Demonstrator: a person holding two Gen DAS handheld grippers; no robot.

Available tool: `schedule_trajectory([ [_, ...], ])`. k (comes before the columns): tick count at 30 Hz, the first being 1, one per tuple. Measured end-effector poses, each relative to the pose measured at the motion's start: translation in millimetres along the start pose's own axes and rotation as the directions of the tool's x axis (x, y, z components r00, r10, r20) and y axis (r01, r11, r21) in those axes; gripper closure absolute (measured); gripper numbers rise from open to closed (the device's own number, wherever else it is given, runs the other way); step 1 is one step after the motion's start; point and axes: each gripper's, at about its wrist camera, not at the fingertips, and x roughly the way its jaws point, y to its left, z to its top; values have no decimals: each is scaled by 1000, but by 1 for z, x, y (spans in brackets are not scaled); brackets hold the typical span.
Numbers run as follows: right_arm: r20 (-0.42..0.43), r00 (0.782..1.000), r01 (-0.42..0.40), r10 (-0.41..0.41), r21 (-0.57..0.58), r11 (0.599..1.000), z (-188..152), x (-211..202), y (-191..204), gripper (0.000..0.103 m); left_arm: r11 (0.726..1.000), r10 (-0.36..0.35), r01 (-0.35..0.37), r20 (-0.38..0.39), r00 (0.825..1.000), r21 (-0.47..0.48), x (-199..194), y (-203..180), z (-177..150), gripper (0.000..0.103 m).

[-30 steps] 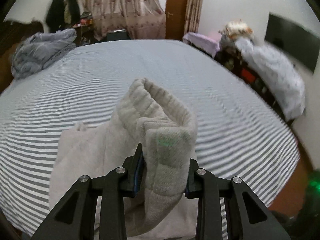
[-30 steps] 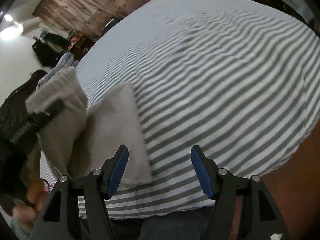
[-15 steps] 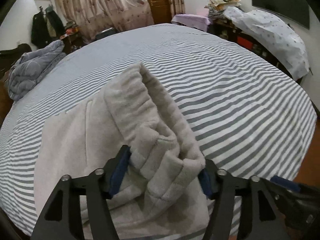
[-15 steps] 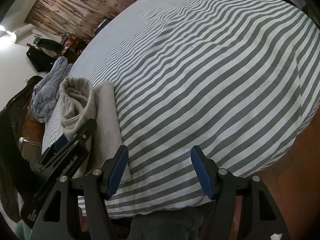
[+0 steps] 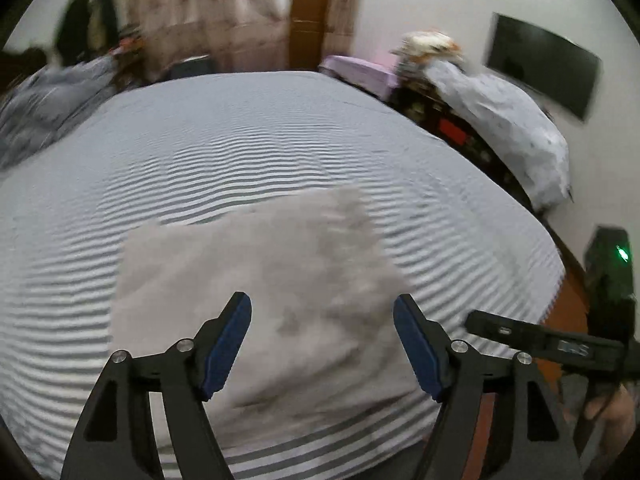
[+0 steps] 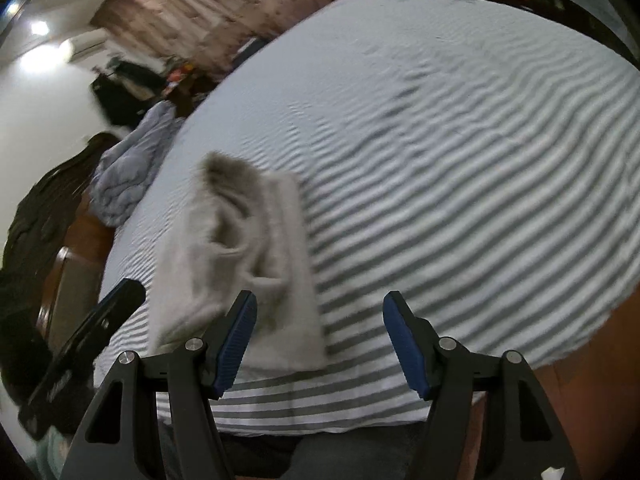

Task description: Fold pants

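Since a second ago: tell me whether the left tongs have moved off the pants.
Yes. The left tongs, jaws just opening, have let go and drawn back toward the near edge of the striped bed; the pants lie flat on it.

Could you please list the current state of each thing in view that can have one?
pants: folded into a bundle, lying on the bed, released.
left gripper: open, jaws just opened, nothing between the pads.
right gripper: open, empty, beside the pants.
striped bedsheet: spread flat, slightly wrinkled.
door: closed.
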Motion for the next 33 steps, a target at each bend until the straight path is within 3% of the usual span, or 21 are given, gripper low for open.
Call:
schedule_trajectory([
  [7, -63, 990, -132, 127, -81, 988, 3, 19, 50, 45, 979, 166, -167, -14, 986, -113, -5, 78, -5, 29],
  [11, -107, 978, -186, 179, -53, 981, 0, 40, 64, 49, 965, 195, -205, -75, 978, -164, 7, 107, -20, 29],
  [14, -122, 984, -138, 129, -65, 988, -4, 59, 74, 49, 962, 200, -216, -110, 974, -165, 18, 113, -29, 29],
  [19, -72, 997, -42, 36, -89, 995, 1, 72, 82, 48, 964, 178, -206, -167, 970, -169, 32, 118, -53, 29],
  [24, -43, 999, 17, -21, -90, 996, 15, 81, 86, 50, 961, 170, -198, -154, 973, -195, 33, 120, -59, 28],
  [29, -57, 998, 36, -40, -81, 996, 24, 95, 93, 70, 960, 165, -195, -155, 974, -201, 34, 121, -62, 27],
  [33, -14, 999, 34, -36, -115, 993, 19, 78, 104, 76, 961, 147, -179, -159, 976, -209, 31, 125, -64, 27],
])
